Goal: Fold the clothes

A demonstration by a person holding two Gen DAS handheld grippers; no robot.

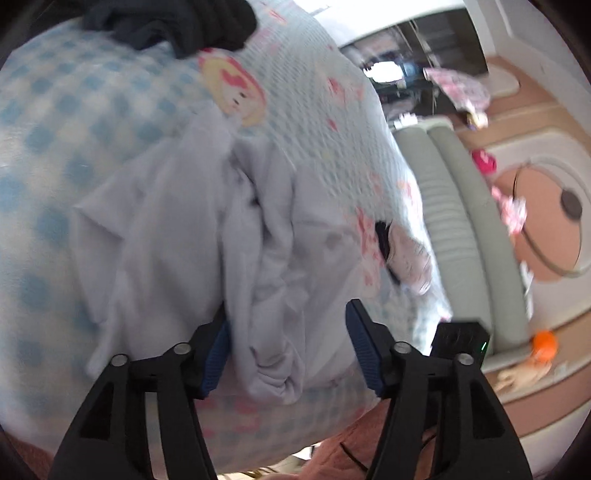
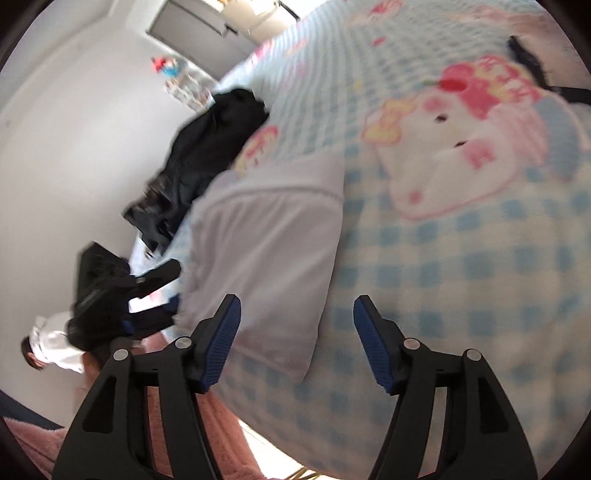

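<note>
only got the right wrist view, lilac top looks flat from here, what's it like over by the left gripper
Observer: In the left wrist view the lilac top is bunched into thick folds.
Operator: left gripper clamped on it
Observer: No, the left gripper has its jaws open, with a crumpled end between them.
Operator: anything past the bed edge there
Observer: A grey padded seat stands beside the bed.

My left gripper [image 1: 288, 347] stands open over a crumpled pale lilac garment [image 1: 207, 236] on the blue-checked blanket [image 1: 55, 122]; dark clothing [image 1: 173, 22] lies beyond.
</note>
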